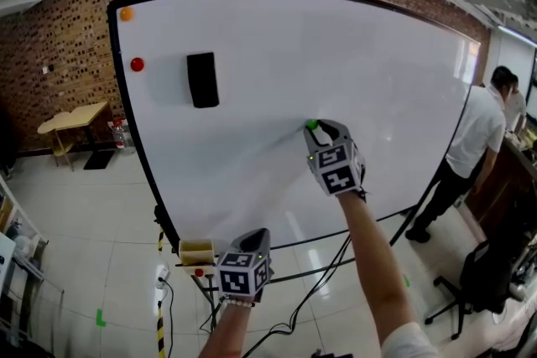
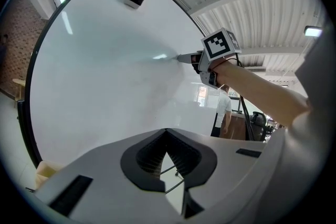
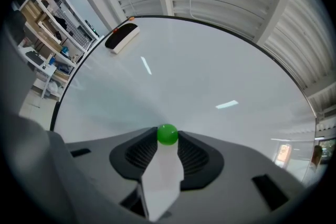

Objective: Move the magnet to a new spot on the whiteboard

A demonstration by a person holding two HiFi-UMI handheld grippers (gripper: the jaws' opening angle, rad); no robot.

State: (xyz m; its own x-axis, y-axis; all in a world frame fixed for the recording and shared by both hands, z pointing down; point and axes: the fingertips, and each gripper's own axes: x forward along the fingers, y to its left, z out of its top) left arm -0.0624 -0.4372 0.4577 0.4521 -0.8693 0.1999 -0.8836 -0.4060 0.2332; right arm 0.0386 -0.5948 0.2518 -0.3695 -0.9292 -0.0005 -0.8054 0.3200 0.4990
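Here, glossy round magnet point(image 3: 167, 134) in ribbed right tool point(image 3: 168, 140).

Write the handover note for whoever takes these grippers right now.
Right gripper: shut on the green magnet, at the middle of the whiteboard; whether it touches the board is unclear.
Left gripper: shut, empty, held low below the board.
Top left of the board: orange magnet, red magnet, black eraser.
Done: magnet gripped.
Left: probably set it on a bare spot, open the jaws, back away.
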